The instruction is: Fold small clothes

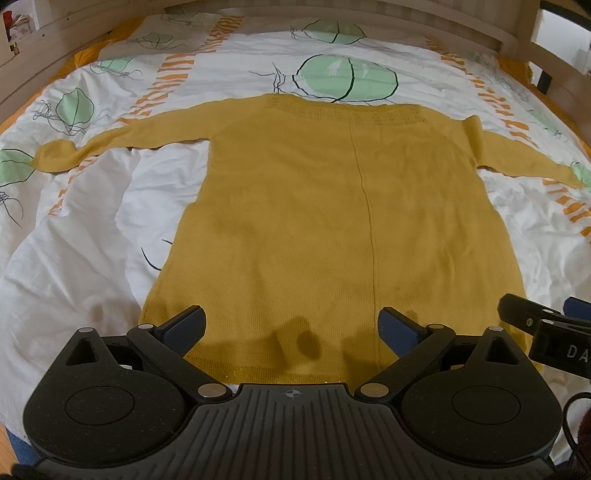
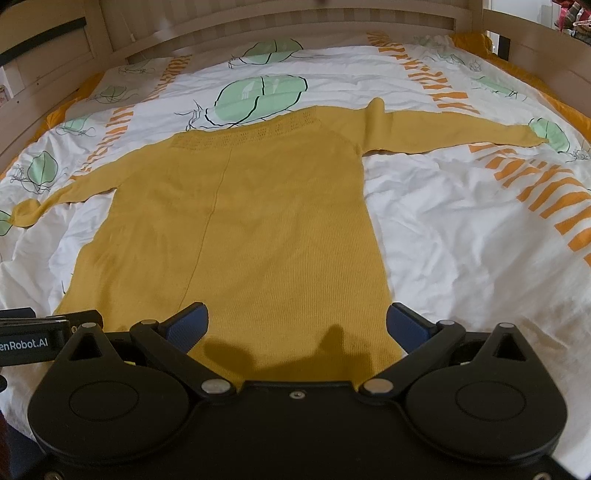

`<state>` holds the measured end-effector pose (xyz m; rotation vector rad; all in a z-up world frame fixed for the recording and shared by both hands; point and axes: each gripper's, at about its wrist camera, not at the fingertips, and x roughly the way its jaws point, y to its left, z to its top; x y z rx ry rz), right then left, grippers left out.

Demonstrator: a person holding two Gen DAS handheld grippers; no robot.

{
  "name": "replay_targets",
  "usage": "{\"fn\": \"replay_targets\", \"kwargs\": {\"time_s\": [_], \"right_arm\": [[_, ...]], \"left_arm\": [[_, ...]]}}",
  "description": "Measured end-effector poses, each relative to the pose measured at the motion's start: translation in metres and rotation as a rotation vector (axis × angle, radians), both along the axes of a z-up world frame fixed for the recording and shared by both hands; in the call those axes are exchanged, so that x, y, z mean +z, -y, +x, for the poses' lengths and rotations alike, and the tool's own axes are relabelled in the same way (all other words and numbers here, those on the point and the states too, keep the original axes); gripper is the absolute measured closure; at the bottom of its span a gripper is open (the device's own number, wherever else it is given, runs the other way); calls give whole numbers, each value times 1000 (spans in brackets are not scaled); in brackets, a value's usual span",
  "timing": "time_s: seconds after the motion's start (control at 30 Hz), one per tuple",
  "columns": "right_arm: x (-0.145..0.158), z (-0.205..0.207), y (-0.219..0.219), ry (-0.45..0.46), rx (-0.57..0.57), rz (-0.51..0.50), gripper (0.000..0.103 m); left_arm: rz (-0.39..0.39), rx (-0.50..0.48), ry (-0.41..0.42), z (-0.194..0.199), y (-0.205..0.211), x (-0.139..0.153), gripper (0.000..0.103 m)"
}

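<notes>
A mustard-yellow knit sweater (image 1: 314,206) lies flat on the bed, hem toward me, neckline far, both sleeves spread out to the sides. It also shows in the right wrist view (image 2: 243,229). My left gripper (image 1: 291,326) is open and empty, hovering over the left part of the hem. My right gripper (image 2: 297,325) is open and empty over the right part of the hem. The right gripper's body shows at the right edge of the left wrist view (image 1: 546,328). The left gripper's body shows at the left edge of the right wrist view (image 2: 44,336).
The bed cover (image 1: 92,258) is white with green leaf shapes and orange stripes, wrinkled in places. A wooden bed frame (image 2: 258,26) runs along the far side and both flanks. A cable (image 1: 569,421) hangs at lower right.
</notes>
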<state>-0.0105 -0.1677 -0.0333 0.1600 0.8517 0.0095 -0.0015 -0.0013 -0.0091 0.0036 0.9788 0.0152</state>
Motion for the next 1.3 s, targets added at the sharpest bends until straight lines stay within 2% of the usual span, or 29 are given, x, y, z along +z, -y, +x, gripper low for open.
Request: {"fn": "replay_targets", "kwargs": {"time_s": [0.93, 1.3], "right_arm": [[-5, 6, -1, -29, 12, 27, 0], [-18, 18, 9, -55, 30, 121, 0]], "left_arm": [[2, -2, -24, 8, -1, -3, 2], [0, -12, -18, 20, 0, -8, 2]]}}
